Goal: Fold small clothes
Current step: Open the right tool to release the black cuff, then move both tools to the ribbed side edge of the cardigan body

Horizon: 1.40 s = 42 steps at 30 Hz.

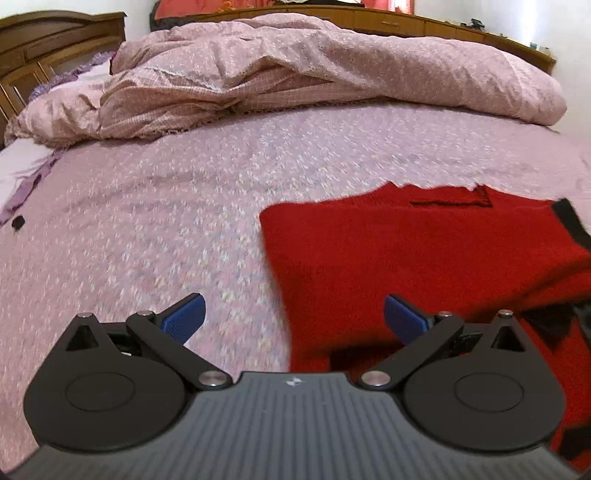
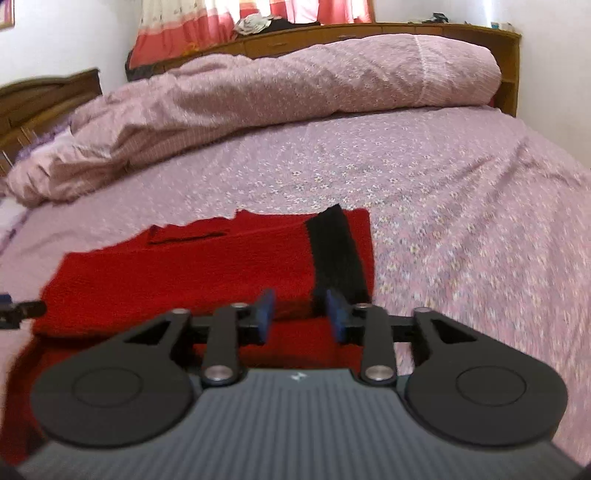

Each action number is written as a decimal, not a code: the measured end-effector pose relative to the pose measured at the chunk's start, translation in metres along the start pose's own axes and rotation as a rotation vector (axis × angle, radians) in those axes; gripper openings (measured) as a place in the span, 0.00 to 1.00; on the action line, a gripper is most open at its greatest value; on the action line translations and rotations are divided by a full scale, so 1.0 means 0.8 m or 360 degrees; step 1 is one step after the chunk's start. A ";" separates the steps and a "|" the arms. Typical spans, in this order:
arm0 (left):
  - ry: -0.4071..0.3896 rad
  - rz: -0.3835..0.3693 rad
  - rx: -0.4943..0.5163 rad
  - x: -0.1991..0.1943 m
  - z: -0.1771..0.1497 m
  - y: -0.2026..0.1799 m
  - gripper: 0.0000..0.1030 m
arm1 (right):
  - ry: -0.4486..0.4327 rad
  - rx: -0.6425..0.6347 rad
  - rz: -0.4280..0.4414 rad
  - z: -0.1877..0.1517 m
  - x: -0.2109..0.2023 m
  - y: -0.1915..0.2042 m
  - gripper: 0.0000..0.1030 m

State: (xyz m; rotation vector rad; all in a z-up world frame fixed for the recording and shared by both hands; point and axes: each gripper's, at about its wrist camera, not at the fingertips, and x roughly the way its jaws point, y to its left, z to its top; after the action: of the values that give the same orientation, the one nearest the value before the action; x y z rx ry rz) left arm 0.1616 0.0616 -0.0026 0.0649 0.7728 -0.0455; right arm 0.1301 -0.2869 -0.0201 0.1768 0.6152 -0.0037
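Observation:
A red knitted garment (image 1: 406, 266) lies folded on the pink flowered bedsheet (image 1: 166, 229). In the left wrist view it fills the right half, and my left gripper (image 1: 294, 317) hangs over its left edge, wide open and empty. In the right wrist view the same red garment (image 2: 184, 273) shows a black ribbed cuff (image 2: 336, 251) folded across its right side. My right gripper (image 2: 301, 314) sits just short of that cuff. Its blue pads (image 2: 266, 314) stand a little apart and do not press on the cloth, whose folded edge lies just behind the gap.
A crumpled pink duvet (image 1: 295, 74) is heaped across the far side of the bed, with a wooden headboard (image 1: 44, 44) and a wooden shelf (image 2: 406, 31) behind it. A small black object (image 1: 18, 222) and purple cloth (image 1: 26, 188) lie at the left edge.

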 end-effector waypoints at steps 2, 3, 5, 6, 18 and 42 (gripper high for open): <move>-0.0001 0.0007 0.0016 -0.017 -0.010 0.004 1.00 | -0.0015 0.0030 0.0044 -0.009 -0.018 0.001 0.47; -0.0002 0.0021 0.0027 -0.026 -0.015 0.006 1.00 | -0.0015 0.0031 0.0059 -0.013 -0.026 0.003 0.47; 0.0012 0.0052 0.0045 -0.041 -0.026 0.009 1.00 | -0.0009 0.0023 0.0068 -0.021 -0.041 0.006 0.48; 0.0023 0.0060 0.0050 -0.048 -0.033 0.011 1.00 | -0.0008 0.0021 0.0068 -0.025 -0.047 0.007 0.48; 0.0159 0.0146 -0.0014 -0.096 -0.129 0.021 1.00 | -0.0011 -0.0073 -0.0081 -0.082 -0.107 0.024 0.62; 0.0142 -0.0220 0.0014 -0.112 -0.197 0.001 0.98 | 0.0219 -0.0163 -0.0275 -0.158 -0.107 -0.003 0.62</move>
State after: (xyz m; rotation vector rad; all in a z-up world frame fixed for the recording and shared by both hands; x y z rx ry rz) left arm -0.0120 0.0759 -0.0530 0.0221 0.8658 -0.1782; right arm -0.0125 -0.2729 -0.0725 0.0244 0.7647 -0.1279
